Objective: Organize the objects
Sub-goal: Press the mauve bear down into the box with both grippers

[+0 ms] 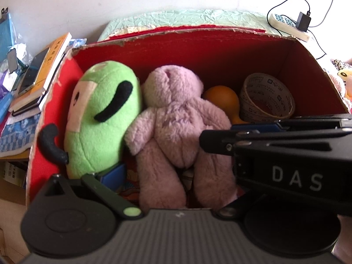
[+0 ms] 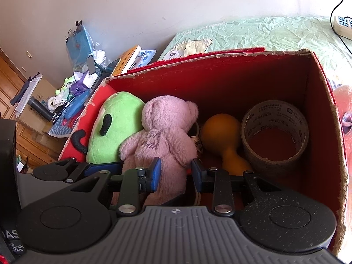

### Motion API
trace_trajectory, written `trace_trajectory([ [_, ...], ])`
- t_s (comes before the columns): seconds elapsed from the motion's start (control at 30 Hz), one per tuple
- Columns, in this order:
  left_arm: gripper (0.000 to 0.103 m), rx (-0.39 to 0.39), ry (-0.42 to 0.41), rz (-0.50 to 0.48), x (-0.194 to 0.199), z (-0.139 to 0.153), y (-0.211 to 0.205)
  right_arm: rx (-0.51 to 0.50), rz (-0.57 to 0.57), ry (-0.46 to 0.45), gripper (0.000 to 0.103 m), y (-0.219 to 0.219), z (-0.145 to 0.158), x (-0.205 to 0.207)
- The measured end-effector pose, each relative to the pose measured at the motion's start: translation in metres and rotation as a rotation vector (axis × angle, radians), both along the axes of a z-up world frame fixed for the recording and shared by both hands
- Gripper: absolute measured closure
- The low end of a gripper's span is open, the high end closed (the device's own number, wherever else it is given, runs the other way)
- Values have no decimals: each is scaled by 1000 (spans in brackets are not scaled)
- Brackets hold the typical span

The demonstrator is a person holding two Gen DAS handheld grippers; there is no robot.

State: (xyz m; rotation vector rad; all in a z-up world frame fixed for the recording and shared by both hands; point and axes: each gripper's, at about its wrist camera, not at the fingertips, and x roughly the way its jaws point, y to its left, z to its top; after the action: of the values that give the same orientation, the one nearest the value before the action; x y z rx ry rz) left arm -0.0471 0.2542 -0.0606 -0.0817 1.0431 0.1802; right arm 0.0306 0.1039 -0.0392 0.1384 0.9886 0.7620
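Observation:
A red cardboard box (image 1: 198,50) (image 2: 220,74) holds a green plush toy (image 1: 103,114) (image 2: 114,123), a pink plush bear (image 1: 176,127) (image 2: 162,136), an orange gourd-shaped toy (image 1: 222,99) (image 2: 222,132) and a roll of tape (image 1: 266,96) (image 2: 275,129). My right gripper (image 2: 176,173) is open, its blue pads on either side of the bear's lower body. My left gripper (image 1: 176,176) hangs over the bear's legs; its left finger (image 1: 110,176) shows, and the right gripper's body crosses in from the right and hides the other finger.
The box stands on a bed with a green sheet (image 2: 253,35). A power strip with a charger (image 1: 290,24) lies at the back right. Books and a phone (image 1: 37,72) are stacked left of the box, with more clutter (image 2: 72,88) on a low table.

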Motion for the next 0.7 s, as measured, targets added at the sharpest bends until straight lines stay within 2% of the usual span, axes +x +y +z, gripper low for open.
trace_trajectory([
  [0.27,1,-1,-8,2,0,0,1,-7,-2,-9,68,1,1,-3],
  [0.7,0,-2,-12,1,0,1,1,-56,8,-97,68,8,3,-10],
])
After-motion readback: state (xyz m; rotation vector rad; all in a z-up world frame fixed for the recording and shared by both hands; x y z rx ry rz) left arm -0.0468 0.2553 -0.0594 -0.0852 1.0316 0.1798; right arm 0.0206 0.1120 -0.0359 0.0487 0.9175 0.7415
